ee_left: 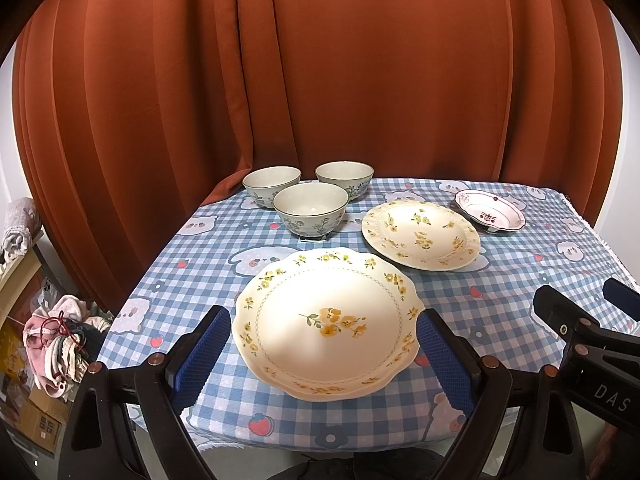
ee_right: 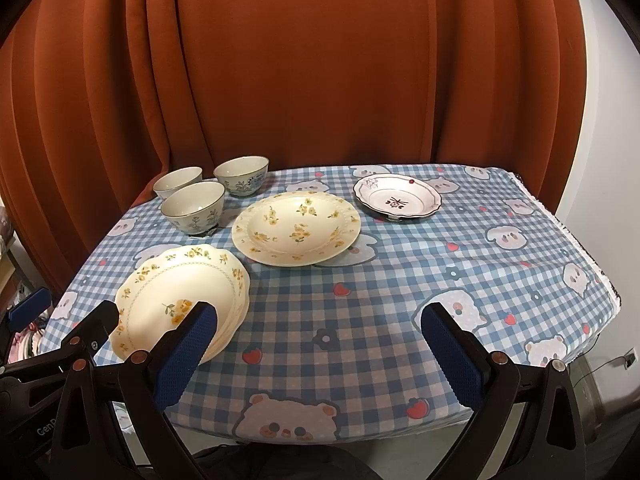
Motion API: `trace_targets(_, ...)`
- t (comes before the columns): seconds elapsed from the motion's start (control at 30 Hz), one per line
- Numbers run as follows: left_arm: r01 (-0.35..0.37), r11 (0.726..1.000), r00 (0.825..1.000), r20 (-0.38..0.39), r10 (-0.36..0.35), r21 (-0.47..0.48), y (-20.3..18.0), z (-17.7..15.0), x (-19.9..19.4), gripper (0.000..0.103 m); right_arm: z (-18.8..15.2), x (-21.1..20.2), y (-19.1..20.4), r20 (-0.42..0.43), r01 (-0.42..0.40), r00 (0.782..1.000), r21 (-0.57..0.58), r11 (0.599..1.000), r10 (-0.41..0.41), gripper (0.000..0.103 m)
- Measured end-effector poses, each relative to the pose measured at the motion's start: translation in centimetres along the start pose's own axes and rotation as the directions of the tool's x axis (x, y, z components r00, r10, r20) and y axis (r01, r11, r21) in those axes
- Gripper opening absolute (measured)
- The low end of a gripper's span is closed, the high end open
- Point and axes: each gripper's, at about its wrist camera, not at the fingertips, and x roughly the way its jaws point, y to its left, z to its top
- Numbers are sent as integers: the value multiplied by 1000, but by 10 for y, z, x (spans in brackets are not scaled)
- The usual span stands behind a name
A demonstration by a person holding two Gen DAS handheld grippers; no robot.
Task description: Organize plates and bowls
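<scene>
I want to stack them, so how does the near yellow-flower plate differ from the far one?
The near plate has a wavy scalloped rim; the far plate has a round one. The near plate has one bouquet in its middle; the far plate has scattered sprigs. Both are cream with yellow flowers and lie flat on the tablecloth.

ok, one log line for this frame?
phase: pre-grasp | left gripper: open, jaws flanking scalloped plate | right gripper: open, empty | three bowls, all unstacked
</scene>
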Motion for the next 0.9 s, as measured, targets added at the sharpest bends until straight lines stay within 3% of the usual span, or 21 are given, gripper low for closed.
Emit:
trace_targets(0.7, 0, 1000, 1000, -22, 0, 10, -2, 7, 14, 94, 3, 8, -2, -8, 19, 1000, 3, 1000, -19, 103)
trace_targets(0.9, 7, 1000, 999, -50, -7, 10, 11, 17, 32, 94, 15, 24, 14, -32, 31, 999, 5, 1000, -31, 103)
